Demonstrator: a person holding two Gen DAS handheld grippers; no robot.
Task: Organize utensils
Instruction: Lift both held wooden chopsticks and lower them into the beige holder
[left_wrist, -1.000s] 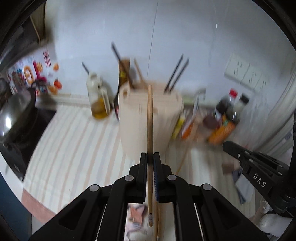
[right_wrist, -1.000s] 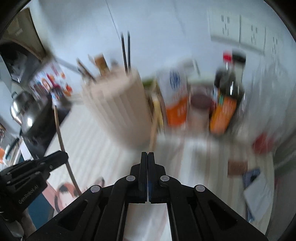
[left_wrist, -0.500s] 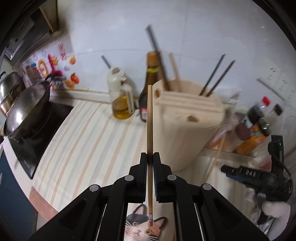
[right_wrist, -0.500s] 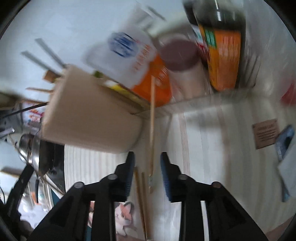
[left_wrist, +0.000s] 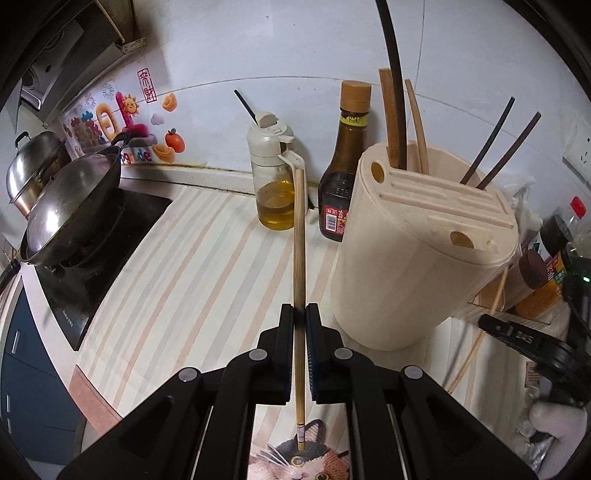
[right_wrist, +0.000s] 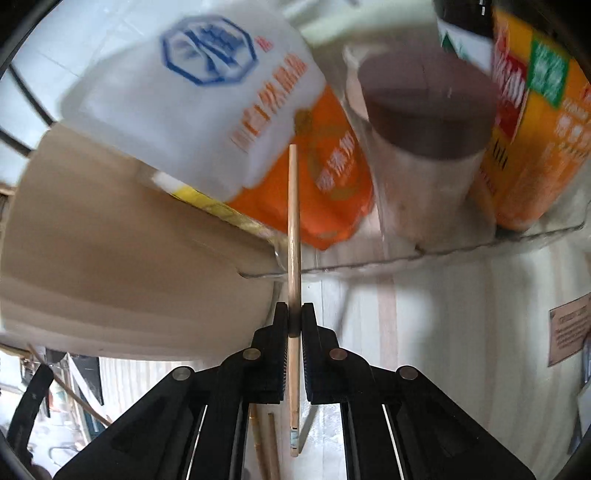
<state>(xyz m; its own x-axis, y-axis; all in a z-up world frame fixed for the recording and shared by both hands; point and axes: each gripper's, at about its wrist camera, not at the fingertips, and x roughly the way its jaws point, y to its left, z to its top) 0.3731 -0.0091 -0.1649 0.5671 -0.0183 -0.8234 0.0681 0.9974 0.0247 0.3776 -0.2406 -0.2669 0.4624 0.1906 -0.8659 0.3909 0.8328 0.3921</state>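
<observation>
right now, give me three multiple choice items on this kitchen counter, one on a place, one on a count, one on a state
1. Where does the oil dispenser stand?
A. left of the soy sauce bottle
B. on the stove
C. inside the utensil holder

2. How many dark chopsticks stick out of the holder's right side?
A. none
B. two
C. five

3. What is the left gripper doing?
A. fingers wide open
B. shut on a bamboo chopstick
C. shut on a spoon

Answers: 1 A, they stand side by side at the wall. 2 B, two slanted dark sticks. 3 B, the chopstick runs between the closed fingers.
</observation>
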